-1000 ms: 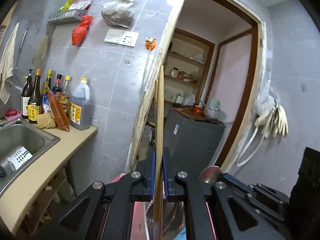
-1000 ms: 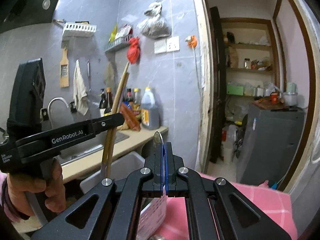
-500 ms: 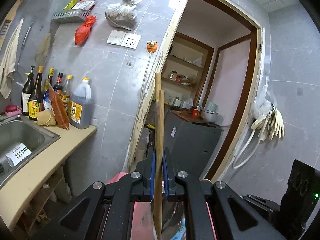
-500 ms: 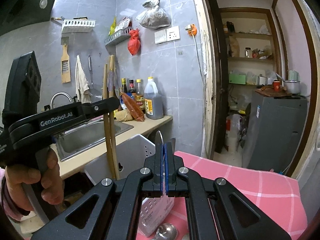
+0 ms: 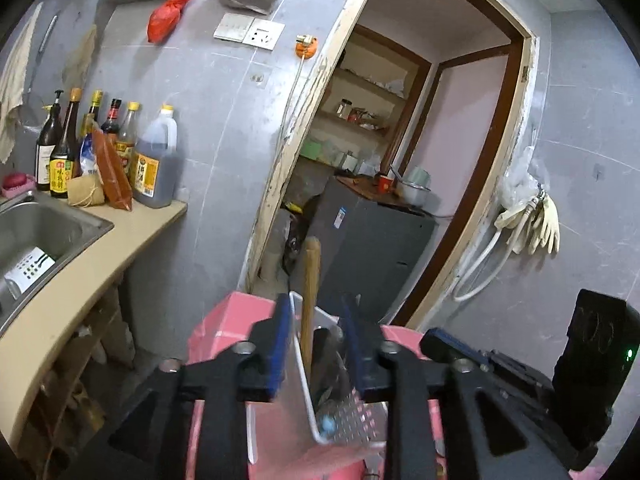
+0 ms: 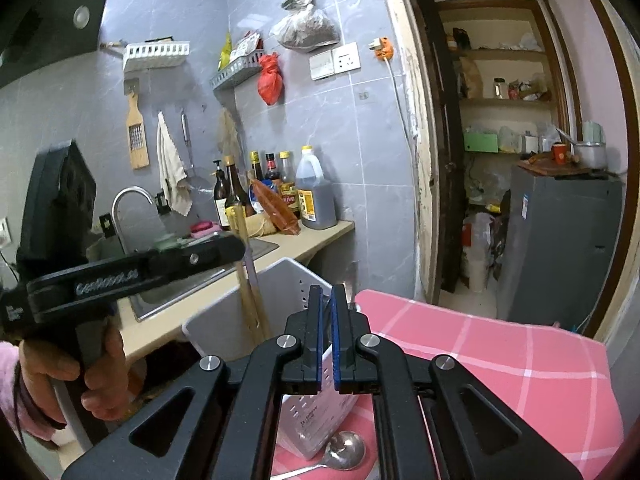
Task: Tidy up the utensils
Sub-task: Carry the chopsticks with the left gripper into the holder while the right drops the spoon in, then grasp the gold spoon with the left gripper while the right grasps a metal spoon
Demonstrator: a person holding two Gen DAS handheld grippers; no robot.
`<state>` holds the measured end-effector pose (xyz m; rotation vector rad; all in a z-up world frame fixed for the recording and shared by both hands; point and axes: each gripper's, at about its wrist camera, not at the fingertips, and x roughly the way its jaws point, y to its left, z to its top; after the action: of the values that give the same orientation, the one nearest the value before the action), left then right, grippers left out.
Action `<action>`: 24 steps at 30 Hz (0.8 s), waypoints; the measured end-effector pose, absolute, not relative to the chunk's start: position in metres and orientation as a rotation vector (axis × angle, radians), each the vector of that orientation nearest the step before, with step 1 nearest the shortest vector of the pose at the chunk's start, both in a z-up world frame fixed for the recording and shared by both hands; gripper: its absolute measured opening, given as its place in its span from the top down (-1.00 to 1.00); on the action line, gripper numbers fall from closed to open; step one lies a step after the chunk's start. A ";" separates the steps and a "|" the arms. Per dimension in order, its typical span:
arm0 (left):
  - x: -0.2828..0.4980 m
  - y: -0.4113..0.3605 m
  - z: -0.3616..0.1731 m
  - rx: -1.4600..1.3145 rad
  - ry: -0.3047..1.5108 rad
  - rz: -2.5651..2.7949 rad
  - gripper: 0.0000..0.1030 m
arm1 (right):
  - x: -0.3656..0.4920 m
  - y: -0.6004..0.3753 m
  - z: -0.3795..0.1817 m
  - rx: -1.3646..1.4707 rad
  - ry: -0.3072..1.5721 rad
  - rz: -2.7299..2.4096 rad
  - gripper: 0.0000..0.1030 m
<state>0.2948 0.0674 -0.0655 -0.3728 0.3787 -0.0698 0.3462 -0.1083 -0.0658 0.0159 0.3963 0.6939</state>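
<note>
My left gripper is open, its jaws spread on either side of a pair of wooden chopsticks. The chopsticks stand upright inside a white perforated utensil holder on the pink checked table. In the right wrist view the chopsticks drop into the holder beside the left gripper. My right gripper is nearly shut with a narrow gap and nothing between its pads. A metal spoon lies on the table in front of the holder.
A counter with a steel sink and several sauce bottles runs along the left. A doorway with a grey cabinet lies behind the pink table. Gloves hang on the right wall.
My left gripper has lowered the chopsticks into the white holder and opened, letting them go. The right gripper's pads have parted slightly and its view has tilted down toward the table.
</note>
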 end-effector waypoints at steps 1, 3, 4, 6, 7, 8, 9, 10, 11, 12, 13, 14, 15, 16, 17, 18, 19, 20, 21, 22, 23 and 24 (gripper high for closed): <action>0.292 0.067 -0.065 -0.376 0.379 -0.070 0.40 | 0.346 -0.113 -0.064 0.026 0.396 0.687 0.89; 0.287 0.066 -0.063 -0.382 0.379 -0.068 0.34 | 0.344 -0.119 -0.059 0.046 0.393 0.674 0.81; 0.283 0.065 -0.062 -0.381 0.375 -0.069 0.26 | 0.341 -0.126 -0.055 0.061 0.389 0.659 0.68; 0.276 0.059 -0.057 -0.371 0.364 -0.066 0.09 | 0.336 -0.138 -0.048 0.086 0.383 0.635 0.35; 0.272 0.056 -0.055 -0.369 0.359 -0.067 -0.06 | 0.332 -0.146 -0.044 0.102 0.380 0.622 0.21; 0.268 0.053 -0.053 -0.373 0.353 -0.065 -0.22 | 0.330 -0.151 -0.042 0.110 0.379 0.611 0.18; 0.263 0.049 -0.050 -0.379 0.347 -0.061 -0.32 | 0.325 -0.159 -0.039 0.119 0.379 0.596 0.11; 0.260 0.046 -0.048 -0.386 0.344 -0.056 -0.50 | 0.320 -0.167 -0.036 0.127 0.383 0.577 -0.04; 0.256 0.041 -0.046 -0.389 0.340 -0.055 -0.61 | 0.316 -0.174 -0.033 0.134 0.386 0.560 -0.13; 0.253 0.038 -0.045 -0.387 0.336 -0.053 -0.64 | 0.310 -0.182 -0.031 0.144 0.384 0.535 -0.36; 0.247 0.030 -0.043 -0.374 0.331 -0.043 -0.72 | 0.302 -0.193 -0.028 0.152 0.376 0.512 -0.62; 0.243 0.024 -0.041 -0.362 0.329 -0.030 -0.81 | 0.297 -0.199 -0.027 0.153 0.374 0.500 -0.71; 0.240 0.020 -0.040 -0.354 0.325 -0.022 -0.85 | 0.290 -0.208 -0.025 0.152 0.373 0.482 -0.78; 0.234 0.013 -0.039 -0.342 0.319 -0.014 -0.93 | 0.283 -0.215 -0.024 0.151 0.372 0.473 -0.79; 0.229 0.006 -0.038 -0.329 0.316 -0.007 -0.99 | 0.279 -0.219 -0.022 0.147 0.374 0.466 -0.79; 0.225 0.000 -0.037 -0.319 0.317 -0.002 -1.00 | 0.274 -0.225 -0.021 0.141 0.377 0.451 -0.85; 0.222 -0.005 -0.038 -0.313 0.320 -0.001 -1.00 | 0.269 -0.233 -0.021 0.140 0.379 0.435 -0.98; 0.218 -0.010 -0.038 -0.306 0.323 -0.002 -1.00 | 0.267 -0.236 -0.019 0.143 0.381 0.428 -0.98; 0.215 -0.017 -0.040 -0.296 0.333 -0.006 -1.00 | 0.263 -0.243 -0.020 0.147 0.384 0.420 -0.98; 0.212 -0.021 -0.043 -0.291 0.345 -0.008 -1.00 | 0.261 -0.249 -0.022 0.145 0.395 0.414 -0.98; 0.210 -0.024 -0.045 -0.288 0.353 -0.012 -1.00 | 0.258 -0.254 -0.025 0.140 0.407 0.409 -0.98; 0.208 -0.030 -0.049 -0.284 0.372 -0.022 -1.00 | 0.258 -0.257 -0.027 0.135 0.421 0.404 -0.98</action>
<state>0.2081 -0.0300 -0.0489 -0.2845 0.3723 -0.0218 0.2579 -0.2574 -0.0272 0.1351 0.4206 0.4043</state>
